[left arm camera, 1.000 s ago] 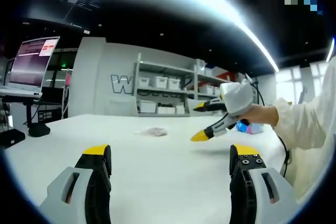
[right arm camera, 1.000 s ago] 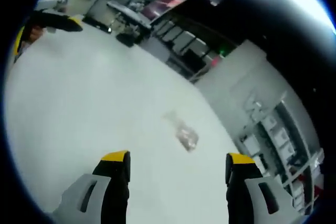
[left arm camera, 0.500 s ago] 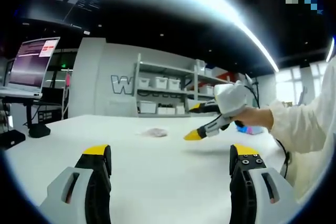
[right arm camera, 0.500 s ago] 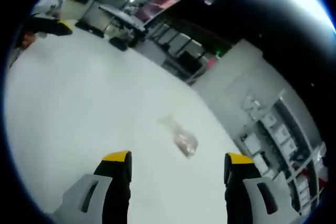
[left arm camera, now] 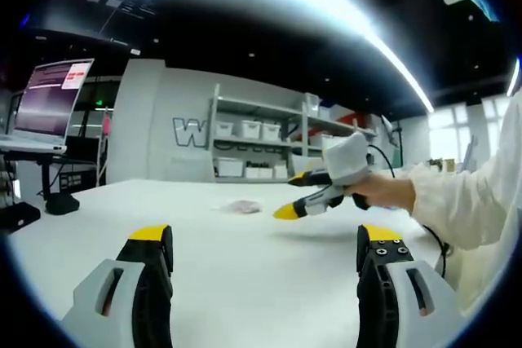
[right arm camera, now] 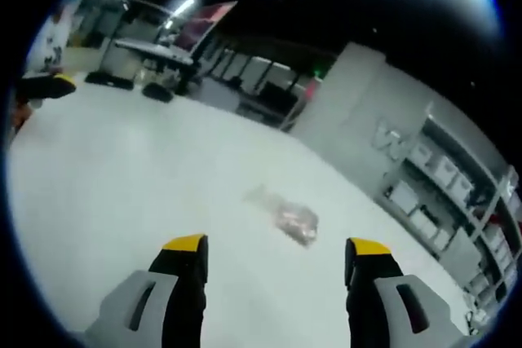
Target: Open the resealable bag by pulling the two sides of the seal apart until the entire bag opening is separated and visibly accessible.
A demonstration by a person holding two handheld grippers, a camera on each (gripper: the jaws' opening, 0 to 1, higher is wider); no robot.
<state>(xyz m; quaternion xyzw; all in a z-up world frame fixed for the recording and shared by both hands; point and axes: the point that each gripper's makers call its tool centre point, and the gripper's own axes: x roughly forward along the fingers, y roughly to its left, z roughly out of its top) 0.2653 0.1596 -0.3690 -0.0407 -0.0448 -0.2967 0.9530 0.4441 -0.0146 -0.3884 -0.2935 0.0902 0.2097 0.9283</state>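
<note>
A small clear resealable bag [right arm camera: 287, 216] with pinkish contents lies flat on the white table [right arm camera: 122, 193], a short way ahead of my right gripper [right arm camera: 276, 247], which is open with nothing between its jaws. In the left gripper view the same bag [left arm camera: 241, 206] is a small patch far across the table. My left gripper [left arm camera: 265, 238] stands open low over the table, well short of the bag. The right gripper [left arm camera: 300, 196] comes in from the right, held in a hand [left arm camera: 383, 191], its yellow tips near the bag.
White shelving [left arm camera: 261, 148] with bins stands behind the table. A monitor [left arm camera: 50, 95] is at the far left, with a dark stand [left arm camera: 59, 200] on the table. A white sleeve [left arm camera: 473, 201] fills the right side. The left gripper's yellow tip [right arm camera: 50, 85] shows at the left edge.
The right gripper has moved left toward the bag and rolled more level. In its view the bag is closer and more central. The left gripper has stayed put.
</note>
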